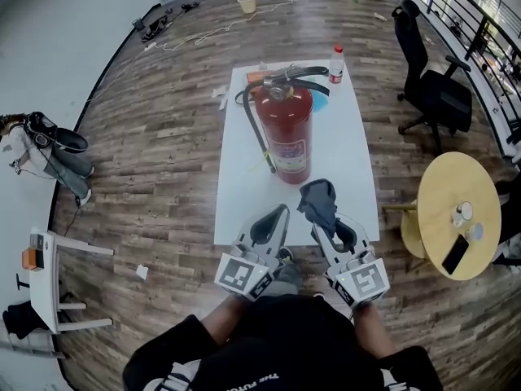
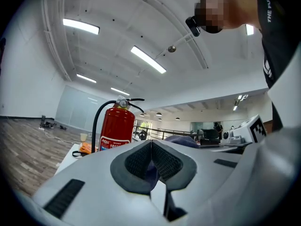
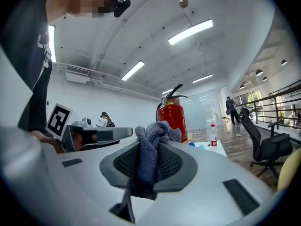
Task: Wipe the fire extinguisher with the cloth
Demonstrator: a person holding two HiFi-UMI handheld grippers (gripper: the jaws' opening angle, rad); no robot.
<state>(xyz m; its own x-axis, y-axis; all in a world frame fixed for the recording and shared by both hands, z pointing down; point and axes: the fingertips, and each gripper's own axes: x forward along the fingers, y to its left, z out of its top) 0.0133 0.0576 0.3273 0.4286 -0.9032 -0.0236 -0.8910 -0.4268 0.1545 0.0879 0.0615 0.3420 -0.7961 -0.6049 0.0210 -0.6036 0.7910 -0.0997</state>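
Note:
A red fire extinguisher [image 1: 286, 133] with a black hose stands upright in the middle of the white table [image 1: 244, 194]. It shows too in the left gripper view as the extinguisher [image 2: 115, 128] and in the right gripper view as the extinguisher [image 3: 173, 119]. My right gripper [image 1: 323, 210] is shut on a dark grey cloth [image 1: 318, 199], which bunches out past its jaws as the cloth [image 3: 151, 149]. It hovers just in front of the extinguisher's base. My left gripper [image 1: 271, 222] is shut with nothing in it, beside the right one at the table's near edge.
A clear bottle [image 1: 335, 64] with a red cap, a blue item and an orange item [image 1: 257, 77] sit at the table's far end. A black office chair [image 1: 431, 88] and a round wooden table [image 1: 456, 214] stand to the right. Cables lie on the floor.

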